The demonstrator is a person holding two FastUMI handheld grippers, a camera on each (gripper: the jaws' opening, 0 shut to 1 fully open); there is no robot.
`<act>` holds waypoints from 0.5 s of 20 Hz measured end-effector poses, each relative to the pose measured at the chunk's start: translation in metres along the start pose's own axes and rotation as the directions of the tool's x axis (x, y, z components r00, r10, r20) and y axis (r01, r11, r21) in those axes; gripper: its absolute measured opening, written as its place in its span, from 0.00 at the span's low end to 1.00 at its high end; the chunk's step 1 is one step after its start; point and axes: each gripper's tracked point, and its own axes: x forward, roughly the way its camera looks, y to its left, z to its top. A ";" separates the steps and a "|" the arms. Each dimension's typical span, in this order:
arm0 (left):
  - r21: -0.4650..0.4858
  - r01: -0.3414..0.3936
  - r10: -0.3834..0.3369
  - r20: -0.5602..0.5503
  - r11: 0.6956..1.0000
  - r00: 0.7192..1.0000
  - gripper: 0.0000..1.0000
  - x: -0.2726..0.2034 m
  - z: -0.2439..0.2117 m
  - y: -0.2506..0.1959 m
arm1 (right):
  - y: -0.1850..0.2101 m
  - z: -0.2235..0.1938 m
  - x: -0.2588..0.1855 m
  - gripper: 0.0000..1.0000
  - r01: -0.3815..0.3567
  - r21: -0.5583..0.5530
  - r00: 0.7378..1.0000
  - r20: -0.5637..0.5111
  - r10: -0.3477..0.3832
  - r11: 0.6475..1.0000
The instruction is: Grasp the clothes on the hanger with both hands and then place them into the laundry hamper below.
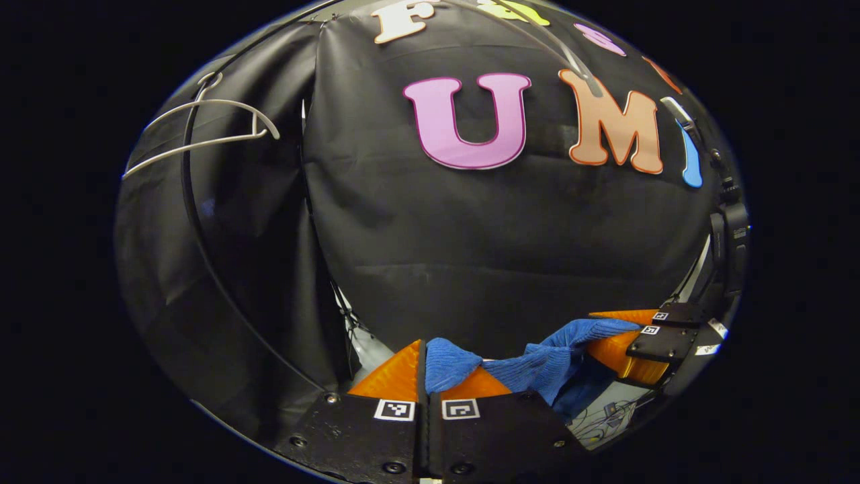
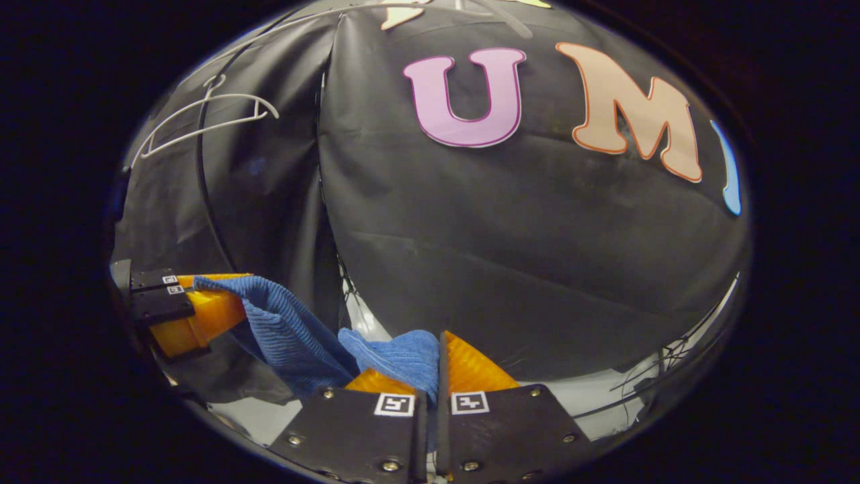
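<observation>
Bare hanger is seen hung at upper left of the booth wall. Blue garment is off it, stretched between both grippers. Left gripper is pinched on one end of the cloth, fingers pressed together on it. Right gripper is clamped on the other end likewise. Hamper cannot be made out. Judged: transfer step; both pinches should be kept firm, cloth lowered level and released together over the hamper.
</observation>
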 end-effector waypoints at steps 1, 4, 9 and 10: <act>0.001 0.003 -0.003 -0.018 1.000 1.000 0.01 0.001 -0.008 -0.001 | 0.000 -0.006 0.001 0.06 0.002 -0.001 1.000 -0.013 -0.002 1.000; -0.003 0.012 -0.012 -0.075 1.000 0.997 0.01 0.005 -0.030 -0.002 | 0.001 -0.026 0.003 0.06 0.004 -0.009 0.999 -0.054 -0.004 1.000; -0.007 0.021 -0.022 -0.177 1.000 0.984 0.01 0.006 -0.073 -0.001 | 0.001 -0.041 0.005 0.06 0.004 -0.002 0.996 -0.087 -0.004 1.000; -0.007 0.021 -0.022 -0.197 1.000 0.980 0.01 0.007 -0.082 -0.001 | 0.002 -0.042 0.005 0.06 0.002 -0.006 0.996 -0.088 -0.003 1.000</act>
